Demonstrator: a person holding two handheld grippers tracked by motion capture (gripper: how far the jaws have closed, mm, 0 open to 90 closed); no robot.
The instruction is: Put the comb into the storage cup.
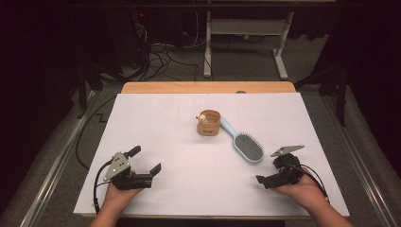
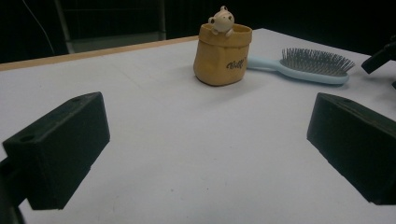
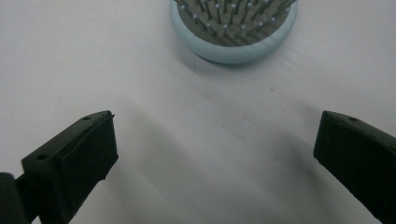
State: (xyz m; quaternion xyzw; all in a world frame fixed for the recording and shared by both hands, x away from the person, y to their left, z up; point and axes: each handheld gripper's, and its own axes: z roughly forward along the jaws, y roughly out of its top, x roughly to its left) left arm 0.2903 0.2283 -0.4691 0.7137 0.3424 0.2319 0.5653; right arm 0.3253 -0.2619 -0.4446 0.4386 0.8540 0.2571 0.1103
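Note:
A tan bag-shaped pot (image 1: 208, 123) with a small pale figure on its rim stands mid-table, and a light blue hairbrush (image 1: 246, 145) lies to its right, bristles up, handle toward the pot. My left gripper (image 1: 145, 159) rests near the front left, open and holding nothing. In the left gripper view, its jaws (image 2: 208, 144) stand wide apart, facing the pot (image 2: 222, 55) and the hairbrush (image 2: 313, 65) farther off. My right gripper (image 1: 269, 170) sits at the front right, open, just short of the brush head. The right gripper view has the brush head (image 3: 233, 28) ahead of the open gripper (image 3: 215, 154).
A white sheet (image 1: 165, 189) covers the wooden table (image 1: 208, 87). Bare sheet lies between both grippers and the objects. Beyond the far edge are a dark floor, cables (image 1: 161, 56) and a white desk frame (image 1: 246, 42).

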